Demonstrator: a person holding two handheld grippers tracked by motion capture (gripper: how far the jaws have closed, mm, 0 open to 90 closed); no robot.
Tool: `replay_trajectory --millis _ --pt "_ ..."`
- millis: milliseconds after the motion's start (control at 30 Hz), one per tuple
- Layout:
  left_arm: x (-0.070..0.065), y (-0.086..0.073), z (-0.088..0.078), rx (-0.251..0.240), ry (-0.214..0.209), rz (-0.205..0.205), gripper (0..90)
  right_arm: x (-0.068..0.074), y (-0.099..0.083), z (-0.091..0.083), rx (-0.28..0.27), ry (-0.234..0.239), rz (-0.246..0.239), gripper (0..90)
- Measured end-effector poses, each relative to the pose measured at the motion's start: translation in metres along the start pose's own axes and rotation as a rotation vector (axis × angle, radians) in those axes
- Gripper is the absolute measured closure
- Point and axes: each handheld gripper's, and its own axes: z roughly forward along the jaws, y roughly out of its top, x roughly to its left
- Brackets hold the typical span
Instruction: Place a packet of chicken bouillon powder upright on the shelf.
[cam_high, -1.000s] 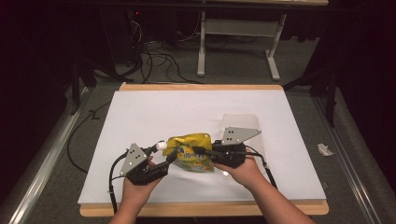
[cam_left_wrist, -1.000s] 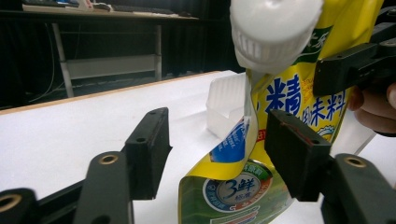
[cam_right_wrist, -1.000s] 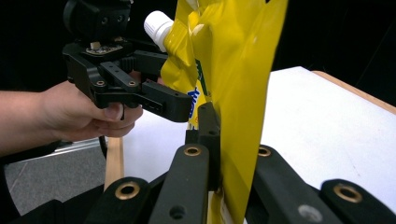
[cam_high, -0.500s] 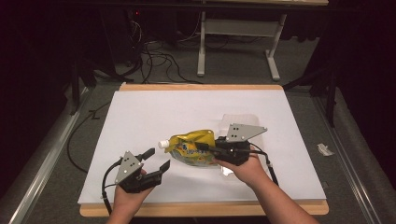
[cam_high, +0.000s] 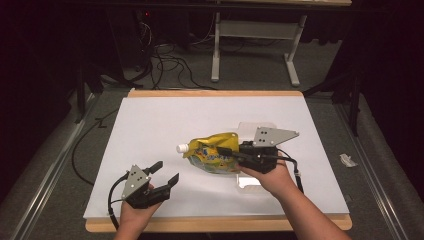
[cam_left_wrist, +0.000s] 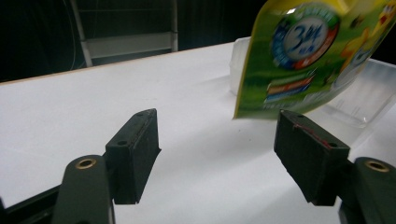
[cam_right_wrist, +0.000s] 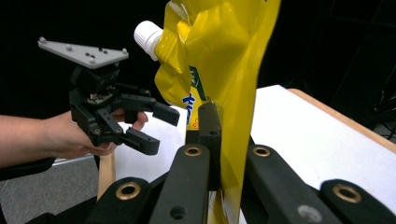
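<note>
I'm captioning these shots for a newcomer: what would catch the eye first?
The bright yellow spouted pouch stands out, lifted above the middle of the white table and clamped in the right gripper. The left gripper, jaws open with nothing between them, sits apart near the table's front left. A clear plastic tray lies behind the pouch.

1. A white table top (cam_high: 165, 125) with a wooden edge sits on grey carpet (cam_high: 50, 170).
2. Behind it stand a grey metal frame (cam_high: 255, 45) and tangled black cables (cam_high: 165, 60).
3. The room's back is dark.
</note>
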Motion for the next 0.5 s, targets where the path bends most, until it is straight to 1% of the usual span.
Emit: replay_trajectory --millis 67,100,133,167,200,233,300,333,367,400,433,500 --pt "0.001 0.000 0.000 -0.003 0.002 -0.005 31.4 -0.002 0.002 -0.007 -0.007 -0.008 0.004 90.0" --pt "0.001 0.000 0.000 -0.003 0.002 -0.005 31.4 -0.002 0.002 -0.007 -0.007 -0.008 0.004 90.0" --pt "0.001 0.000 0.001 -0.003 0.001 -0.003 31.4 -0.003 0.003 -0.013 -0.017 -0.016 0.006 90.0" --pt "0.001 0.000 0.001 -0.003 0.001 -0.003 31.5 -0.003 0.003 -0.013 -0.017 -0.016 0.006 90.0" --pt "0.000 0.000 0.001 -0.001 -0.003 -0.001 31.5 -0.005 0.003 -0.021 -0.017 -0.032 0.007 90.0" --pt "0.000 0.000 0.001 -0.001 -0.003 -0.001 31.5 -0.005 0.003 -0.025 -0.015 -0.040 0.009 90.0" --pt "0.000 -0.001 0.001 -0.002 -0.006 0.003 31.5 -0.006 0.002 -0.028 -0.015 -0.046 0.012 90.0" --pt "-0.001 -0.001 0.002 -0.002 -0.006 0.009 31.6 -0.008 0.000 -0.037 -0.017 -0.063 0.019 90.0" --pt "-0.001 -0.001 0.002 -0.002 -0.006 0.009 31.6 -0.008 0.000 -0.037 -0.017 -0.063 0.019 90.0" --pt "-0.002 -0.001 0.002 0.003 -0.009 0.020 31.7 -0.010 -0.002 -0.046 -0.017 -0.078 0.027 90.0" --pt "-0.002 -0.001 0.002 0.003 -0.009 0.020 31.7 -0.011 -0.003 -0.050 -0.018 -0.083 0.028 90.0" --pt "-0.002 -0.001 0.002 0.006 -0.010 0.026 31.7 -0.012 -0.004 -0.053 -0.018 -0.089 0.031 90.0"
